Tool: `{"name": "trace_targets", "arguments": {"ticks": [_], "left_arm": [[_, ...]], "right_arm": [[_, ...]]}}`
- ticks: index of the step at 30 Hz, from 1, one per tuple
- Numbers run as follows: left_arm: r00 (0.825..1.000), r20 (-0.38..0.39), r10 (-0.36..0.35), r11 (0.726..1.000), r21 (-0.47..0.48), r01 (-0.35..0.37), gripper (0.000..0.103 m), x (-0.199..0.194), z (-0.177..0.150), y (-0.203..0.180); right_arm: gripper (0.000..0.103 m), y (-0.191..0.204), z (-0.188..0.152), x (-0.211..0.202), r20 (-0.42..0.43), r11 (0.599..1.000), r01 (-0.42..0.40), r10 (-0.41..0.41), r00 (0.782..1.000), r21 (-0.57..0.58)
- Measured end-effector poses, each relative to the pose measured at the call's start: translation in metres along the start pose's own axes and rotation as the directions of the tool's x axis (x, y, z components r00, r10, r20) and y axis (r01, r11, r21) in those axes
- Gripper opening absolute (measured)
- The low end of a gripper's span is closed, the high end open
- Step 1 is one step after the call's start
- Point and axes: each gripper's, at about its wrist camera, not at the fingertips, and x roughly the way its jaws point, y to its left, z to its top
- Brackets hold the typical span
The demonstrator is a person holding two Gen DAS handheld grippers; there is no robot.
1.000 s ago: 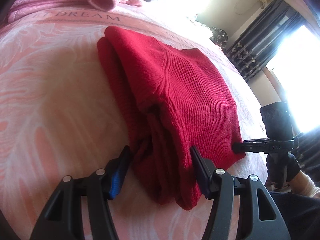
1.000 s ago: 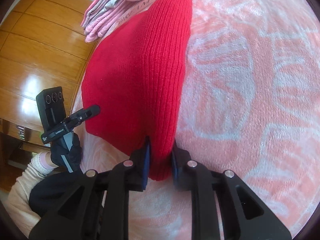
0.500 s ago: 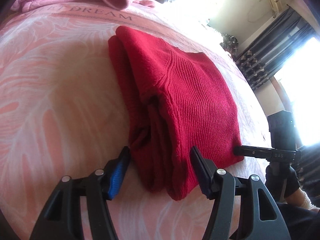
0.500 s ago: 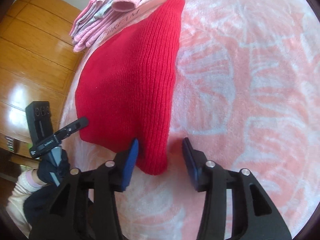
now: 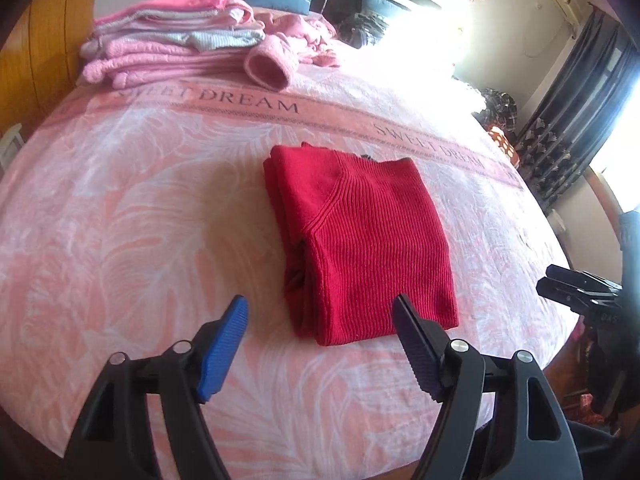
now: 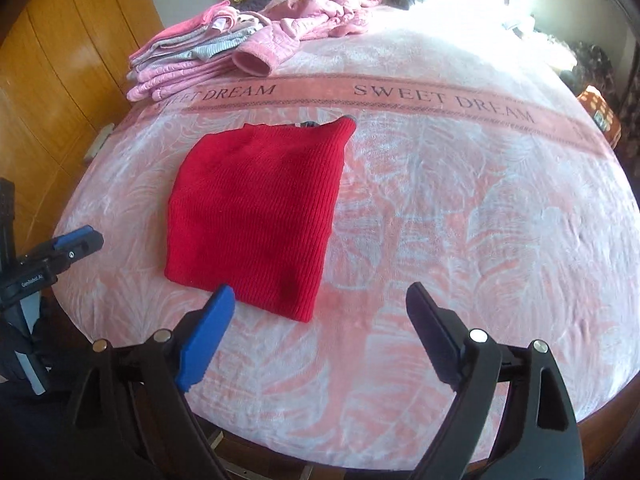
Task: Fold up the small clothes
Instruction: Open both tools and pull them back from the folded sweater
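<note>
A red knit sweater [image 5: 360, 236] [image 6: 260, 204] lies folded into a compact rectangle on the pink blanket, its layered edges showing on the left side in the left wrist view. My left gripper [image 5: 320, 312] hovers open above the sweater's near edge, touching nothing. My right gripper [image 6: 320, 304] is open too, raised over the near right corner of the sweater with nothing between its fingers. Each gripper shows in the other's view: the right gripper [image 5: 576, 290] at the bed's right edge and the left gripper [image 6: 76, 246] at its left edge.
A stack of folded pink and grey clothes [image 5: 172, 52] [image 6: 188, 56] sits at the far left of the bed [image 5: 100, 200], with crumpled pink garments [image 6: 328, 12] beside it. A wooden wardrobe [image 6: 48, 80] stands left, dark curtains [image 5: 568, 120] right.
Both grippers have let go of the red sweater, opened and pulled back and up from it. The right gripper was shut on the near edge a second ago. The sweater now lies flat.
</note>
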Motion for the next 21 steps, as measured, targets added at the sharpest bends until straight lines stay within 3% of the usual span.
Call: {"name": "trace_targets", "arguments": {"ticks": [5,11,16,21], "left_arm": [[0.997,0.061,0.056,0.998,0.003,-0.057,0.085,-0.045,-0.005,-0.018],[0.994,0.089,0.069,0.998,-0.003,-0.069,0.091,-0.074,-0.02,-0.023],[0.978,0.154,0.138,0.985,0.082,-0.152,0.097,-0.088,-0.029,-0.028],[0.982,0.143,0.126,0.987,0.085,-0.139,0.097,-0.096,-0.041,-0.029]], "right_arm": [[0.091,0.027,-0.015,-0.03,0.041,0.998,0.065,-0.064,0.997,-0.017],[0.091,0.041,-0.034,-0.053,0.077,0.999,-0.001,-0.003,0.997,0.048],[0.094,0.055,-0.047,-0.066,0.128,0.995,0.095,-0.099,0.987,0.041],[0.097,0.067,-0.06,-0.074,0.175,0.988,0.156,-0.157,0.972,0.018]]}}
